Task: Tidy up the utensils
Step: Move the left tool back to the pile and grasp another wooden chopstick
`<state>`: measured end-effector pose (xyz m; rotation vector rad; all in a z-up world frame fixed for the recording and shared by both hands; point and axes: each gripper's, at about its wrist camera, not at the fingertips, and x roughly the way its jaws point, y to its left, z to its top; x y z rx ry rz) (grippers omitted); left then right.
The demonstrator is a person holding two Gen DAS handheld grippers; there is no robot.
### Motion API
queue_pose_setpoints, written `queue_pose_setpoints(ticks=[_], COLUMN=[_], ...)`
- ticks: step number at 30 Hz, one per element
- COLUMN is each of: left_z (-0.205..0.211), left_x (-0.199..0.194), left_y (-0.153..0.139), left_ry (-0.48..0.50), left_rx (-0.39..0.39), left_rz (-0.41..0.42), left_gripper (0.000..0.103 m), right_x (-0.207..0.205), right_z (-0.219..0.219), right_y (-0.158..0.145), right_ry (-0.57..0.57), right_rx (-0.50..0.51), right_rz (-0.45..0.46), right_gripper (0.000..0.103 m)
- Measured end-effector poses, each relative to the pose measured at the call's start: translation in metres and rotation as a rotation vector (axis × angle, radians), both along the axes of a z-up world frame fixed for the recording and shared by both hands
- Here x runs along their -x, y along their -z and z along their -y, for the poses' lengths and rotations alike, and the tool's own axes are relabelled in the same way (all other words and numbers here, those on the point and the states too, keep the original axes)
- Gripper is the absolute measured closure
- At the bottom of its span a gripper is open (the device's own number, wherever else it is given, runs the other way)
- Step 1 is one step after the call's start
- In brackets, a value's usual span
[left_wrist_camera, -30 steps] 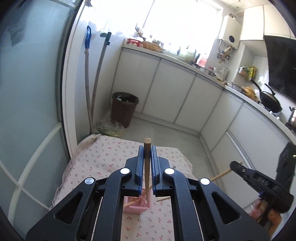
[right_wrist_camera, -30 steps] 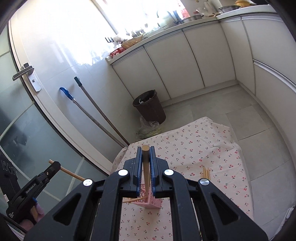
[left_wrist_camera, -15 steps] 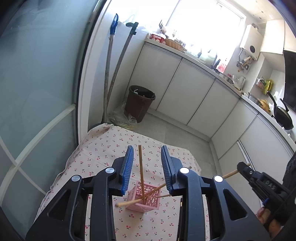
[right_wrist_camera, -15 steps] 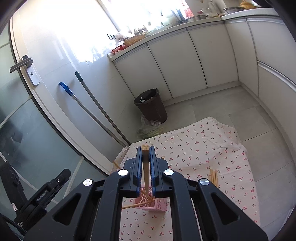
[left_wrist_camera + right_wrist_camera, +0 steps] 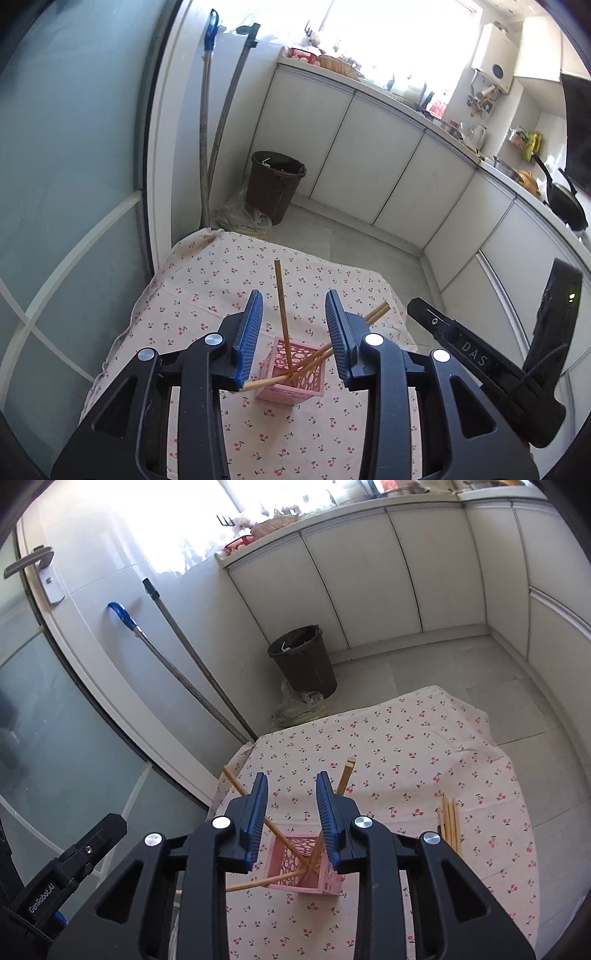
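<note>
Pink basket [image 5: 295, 373] has several chopsticks [image 5: 282, 314] leaning in it; left gripper [image 5: 294, 332] and right gripper [image 5: 291, 814] hover above, jaws just spread, holding nothing.

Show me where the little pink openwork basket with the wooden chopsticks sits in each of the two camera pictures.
Left wrist view: the pink openwork basket stands low in the middle, on the cherry-print tablecloth, below the gap between the blue pads.
Right wrist view: the basket is again low and central, just below the pads.
Shared landmark: the dark brown waste bin on the floor beyond the table.
</note>
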<state>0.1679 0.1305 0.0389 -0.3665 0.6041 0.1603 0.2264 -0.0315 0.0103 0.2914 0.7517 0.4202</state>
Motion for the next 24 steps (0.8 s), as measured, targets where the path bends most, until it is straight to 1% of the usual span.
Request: queue_pose_setpoints(ticks=[4,7,9,10,11,15,17,19,20,21,24], left_z=[0.014,0.024,0.029,0.031,0.034,0.043,0.048,0.052,0.054,0.057,0.065], left_x=[0.004,0.005,0.007,0.007,0.006,0.008,0.009,0.01,0.01,0.011,0.009], left_y=[-0.001,0.002,0.006,0.008,0.01,0.019,0.022,0.026,0.028,0.031,0.037], left_ry=[0.012,0.023,0.016,0.017,0.018,-0.001,0.001,0.006,0.006,0.002,0.014], left_rx=[-0.049,-0.08,-0.097,-0.105,-0.114,-0.141,-0.146,-0.146,-0.144,-0.142,-0.129], left_rz=[0.007,-0.002,-0.011,-0.017,-0.028,-0.051,-0.058,-0.065,-0.069,-0.074,-0.097], left_gripper=[0.063,0.054,0.046,0.044,0.042,0.029,0.026,0.02,0.015,0.011,0.008], right_x=[0.017,0.027,0.034,0.037,0.04,0.05,0.055,0.058,0.06,0.061,0.064], right_z=[0.006,0.014,0.02,0.024,0.028,0.046,0.057,0.066,0.071,0.075,0.096], right_y=[-0.005,-0.006,-0.004,-0.003,-0.001,0.007,0.01,0.013,0.014,0.015,0.02], right_ry=[0.01,0.025,0.037,0.049,0.06,0.116,0.159,0.192,0.213,0.226,0.261], right_rx=[0.057,0.092,0.113,0.125,0.134,0.191,0.231,0.277,0.297,0.306,0.315], right_rz=[0.031,0.046,0.052,0.055,0.058,0.048,0.056,0.064,0.068,0.07,0.066], right_gripper=[0.069,0.068,0.059,0.048,0.043,0.039,0.032,0.027,0.023,0.022,0.015])
